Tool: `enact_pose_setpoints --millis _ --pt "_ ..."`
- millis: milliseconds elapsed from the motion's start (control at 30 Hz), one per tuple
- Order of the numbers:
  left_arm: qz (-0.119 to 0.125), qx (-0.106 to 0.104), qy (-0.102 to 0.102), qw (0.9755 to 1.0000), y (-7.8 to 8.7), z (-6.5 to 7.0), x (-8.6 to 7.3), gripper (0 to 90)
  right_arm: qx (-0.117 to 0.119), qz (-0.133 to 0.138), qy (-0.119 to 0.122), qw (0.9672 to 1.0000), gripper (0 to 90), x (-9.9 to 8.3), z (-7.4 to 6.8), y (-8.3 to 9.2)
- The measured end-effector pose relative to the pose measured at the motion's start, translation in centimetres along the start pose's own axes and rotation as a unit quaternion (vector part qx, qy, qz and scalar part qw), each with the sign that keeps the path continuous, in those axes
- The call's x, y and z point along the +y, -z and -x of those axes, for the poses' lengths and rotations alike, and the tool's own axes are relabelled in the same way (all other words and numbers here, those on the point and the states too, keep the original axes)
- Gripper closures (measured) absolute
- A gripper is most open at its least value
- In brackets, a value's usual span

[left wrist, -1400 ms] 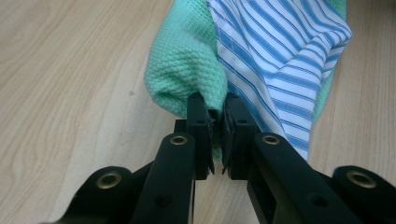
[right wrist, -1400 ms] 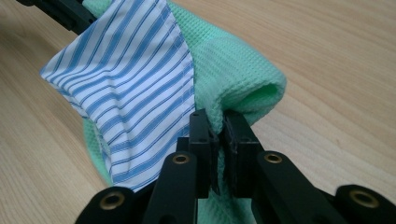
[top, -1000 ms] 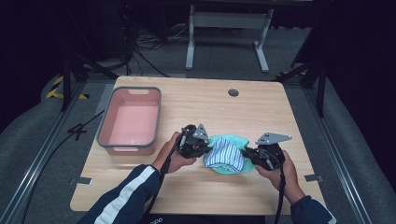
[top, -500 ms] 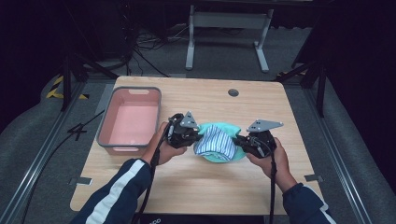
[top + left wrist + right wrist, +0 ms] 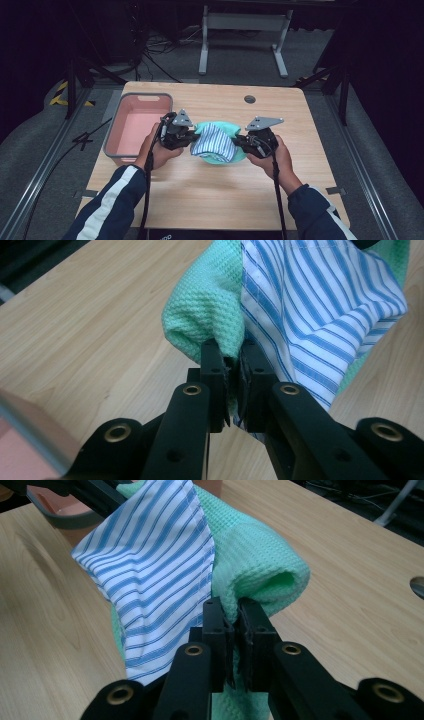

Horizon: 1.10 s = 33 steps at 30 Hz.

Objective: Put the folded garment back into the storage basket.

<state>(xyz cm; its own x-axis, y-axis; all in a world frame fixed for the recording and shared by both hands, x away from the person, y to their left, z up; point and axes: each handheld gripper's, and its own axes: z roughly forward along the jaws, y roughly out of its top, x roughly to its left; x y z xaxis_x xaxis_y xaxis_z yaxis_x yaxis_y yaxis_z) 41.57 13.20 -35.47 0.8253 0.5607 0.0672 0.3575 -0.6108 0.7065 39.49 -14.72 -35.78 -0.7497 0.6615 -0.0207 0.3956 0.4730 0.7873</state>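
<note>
Above the wooden table [image 5: 210, 195], beside the pink bin [image 5: 131, 131], a green waffle-knit cloth [image 5: 218, 156] with a blue-striped cloth [image 5: 214, 142] draped over it hangs between the left gripper [image 5: 188, 138] and the right gripper [image 5: 240, 143], each with jaws clamped on an end of the bundle.

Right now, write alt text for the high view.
Two hand-held grippers, left gripper and right gripper, pinch opposite ends of a folded bundle of green cloth and blue-striped cloth above a wooden table. A pink bin sits at the left.
</note>
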Motion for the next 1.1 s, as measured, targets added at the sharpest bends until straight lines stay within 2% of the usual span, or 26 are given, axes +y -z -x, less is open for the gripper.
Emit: enact_pose_setpoints --millis 267,467,700,1100 --pt "-0.003 0.022 0.005 0.9997 1.8 -1.3 -0.7 83.3 0.015 0.011 0.016 0.9997 83.2 2.3 -0.7 -1.3" --pt "0.002 0.03 0.018 0.9994 2.8 -2.2 -1.4 83.2 0.02 0.012 0.021 0.9995 83.1 3.7 -1.3 -2.3" --pt "0.0 0.049 0.03 0.9984 4.7 -3.8 -2.2 83.2 0.032 0.015 0.026 0.999 83.0 5.4 -2.1 -3.6" --pt "-0.006 0.076 0.047 0.996 6.9 -5.5 -4.0 83.3 0.052 0.015 0.036 0.9979 83.0 7.9 -3.5 -6.4"
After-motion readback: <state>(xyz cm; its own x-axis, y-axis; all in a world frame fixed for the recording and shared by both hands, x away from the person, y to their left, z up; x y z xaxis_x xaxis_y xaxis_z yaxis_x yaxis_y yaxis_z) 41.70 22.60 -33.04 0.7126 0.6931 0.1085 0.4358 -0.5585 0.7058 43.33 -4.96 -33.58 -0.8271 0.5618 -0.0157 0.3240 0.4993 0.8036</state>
